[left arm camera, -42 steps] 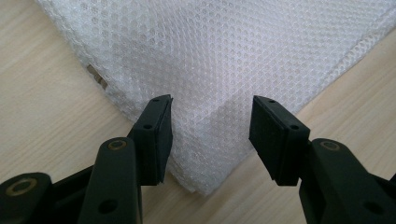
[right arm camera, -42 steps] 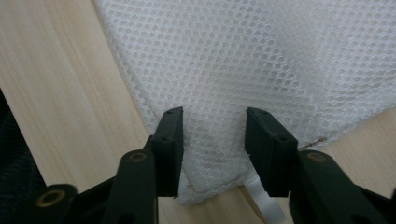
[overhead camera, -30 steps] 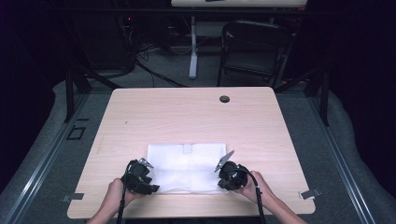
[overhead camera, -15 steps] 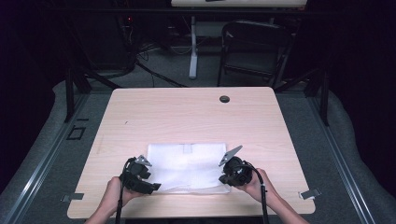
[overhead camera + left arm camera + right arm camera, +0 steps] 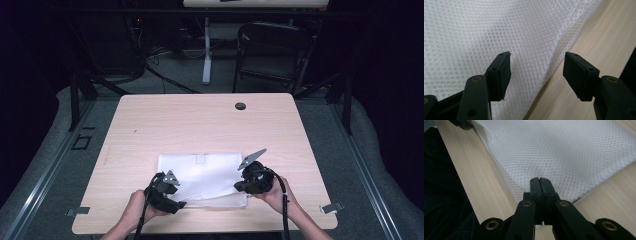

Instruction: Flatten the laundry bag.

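Currently, a white mesh cloth is laid flat on the near half of the table, toward six o'clock from the table's centre, and is being handled at its two near corners. The right gripper is clamped tight on the cloth's near right corner, at about four o'clock from the cloth's middle in the high view, with the fabric pinched between the closed jaws. The left gripper stands with its jaws apart; they have just been closing a little, the cloth's edge runs between them, and neither pad presses on the mesh yet. In the high view it is seen at about eight o'clock from the cloth's middle. The step in hand is judged to be the taking of the second corner, so that the cloth can be lifted or folded from both corners at once. To do it well, the open jaws should be slid further over the hem so that both layers are caught, and shut only when fabric, not bare wood, lies between the pads. The right grip should be kept firm and level meanwhile, so that the mesh is not dragged askew.
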Available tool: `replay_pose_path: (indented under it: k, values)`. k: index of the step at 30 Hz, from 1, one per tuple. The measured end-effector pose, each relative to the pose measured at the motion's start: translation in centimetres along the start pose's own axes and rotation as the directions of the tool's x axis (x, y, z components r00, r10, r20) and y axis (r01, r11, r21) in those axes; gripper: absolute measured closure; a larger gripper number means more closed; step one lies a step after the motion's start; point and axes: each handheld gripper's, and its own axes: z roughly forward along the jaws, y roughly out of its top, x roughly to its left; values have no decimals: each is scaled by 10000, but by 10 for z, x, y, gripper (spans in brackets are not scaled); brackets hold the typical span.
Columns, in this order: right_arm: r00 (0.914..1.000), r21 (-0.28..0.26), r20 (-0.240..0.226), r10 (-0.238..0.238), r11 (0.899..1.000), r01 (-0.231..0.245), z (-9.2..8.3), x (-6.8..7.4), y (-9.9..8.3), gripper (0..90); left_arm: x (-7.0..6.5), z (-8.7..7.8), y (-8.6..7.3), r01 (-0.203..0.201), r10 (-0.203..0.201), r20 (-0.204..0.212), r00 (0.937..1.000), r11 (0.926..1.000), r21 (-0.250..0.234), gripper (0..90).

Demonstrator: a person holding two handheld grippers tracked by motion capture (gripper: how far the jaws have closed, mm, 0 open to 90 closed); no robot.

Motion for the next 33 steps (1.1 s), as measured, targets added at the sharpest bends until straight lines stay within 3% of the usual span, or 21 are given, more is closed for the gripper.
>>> replay_pose_path:
  k: [4,7,10,13,14,15,19,21,22,25,28,31,33]
  values:
    - [9999,-72,-81,68,10000,-69,0,-1,0,900,-4,8,5,-395,401,-227,9989,9989,267,515]
    - [9999,42,-104,6,10000,-5,0,-2,0,900,-5,12,8,-567,568,-96,9983,9983,160,737]
    - [10000,116,-62,5,9999,-4,2,-1,-1,900,-7,14,9,-701,703,-126,9974,9974,149,882]
    - [9999,217,106,-56,9998,54,5,-1,-3,881,-8,11,10,-502,502,16,9987,9987,41,894]
    - [9998,38,144,-124,9999,123,5,1,-4,781,-7,9,11,-437,437,84,9990,9990,-65,895]
    - [9998,38,144,-124,9999,123,5,1,-4,781,-7,6,11,-388,390,140,9991,9991,-161,895]
    - [9970,-69,297,-717,9974,719,6,8,-2,506,-8,-5,15,-334,346,185,9992,9975,-624,895]
    - [9968,-217,331,-725,9971,733,7,10,-2,468,-8,-7,16,-344,354,160,9992,9974,-633,896]
    - [9931,-184,708,-939,9953,954,10,15,-1,408,-8,-9,17,-290,305,203,9993,9972,-692,896]
    - [9900,-13,926,-1063,9943,1069,11,18,0,384,-8,-15,19,-258,276,177,9995,9954,-917,896]
    - [9800,317,1517,-1292,9915,1258,12,20,0,362,-6,-22,21,-215,225,80,9997,9929,-1168,896]
    - [9732,386,1798,-1432,9896,1384,15,22,-1,362,-3,-29,23,-87,97,59,9999,9893,-1460,896]
    - [9570,515,2352,-1696,9854,1620,15,25,0,534,-1,-32,24,-78,94,93,9999,9877,-1563,896]
